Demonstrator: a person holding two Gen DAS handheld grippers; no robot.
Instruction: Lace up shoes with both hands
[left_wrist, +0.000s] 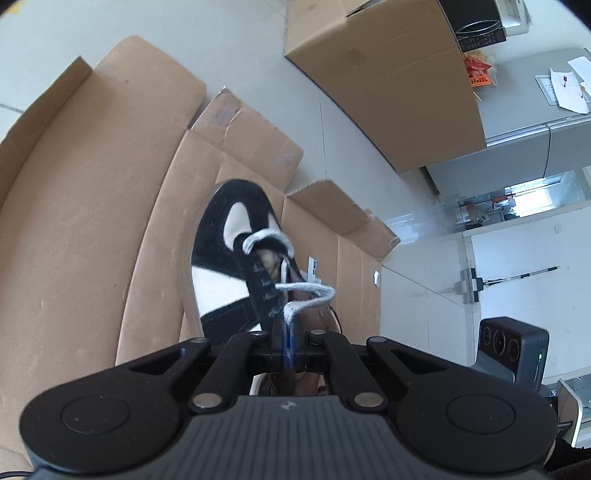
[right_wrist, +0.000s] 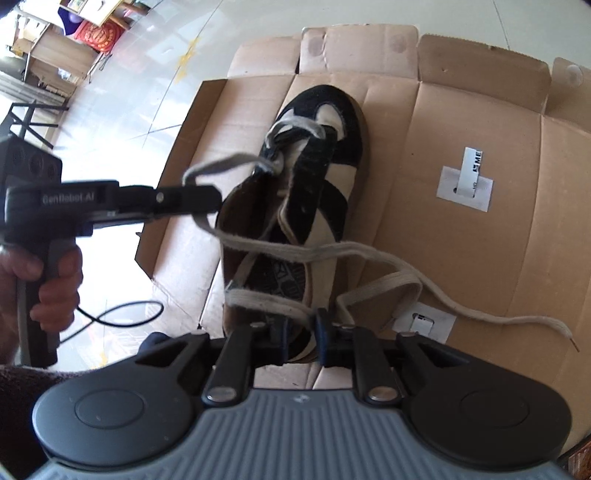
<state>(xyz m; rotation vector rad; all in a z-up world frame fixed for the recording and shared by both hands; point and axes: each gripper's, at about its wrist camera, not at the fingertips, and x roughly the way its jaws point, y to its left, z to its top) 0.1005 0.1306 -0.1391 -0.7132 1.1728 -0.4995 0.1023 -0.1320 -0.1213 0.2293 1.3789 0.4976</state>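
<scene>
We see the closed left gripper (left_wrist: 287, 325) pinching the white flat lace (left_wrist: 303, 299) of the black-and-cream suede shoe (left_wrist: 236, 236) on flattened brown cardboard (left_wrist: 74, 221); only the right wrist view shows the right gripper (right_wrist: 302, 325), jaws apart around the shoe's heel.

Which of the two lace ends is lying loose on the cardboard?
The long end trailing right of the shoe, its tip resting on the cardboard. The other end is pinched in the left tool, held up beside the shoe.
</scene>
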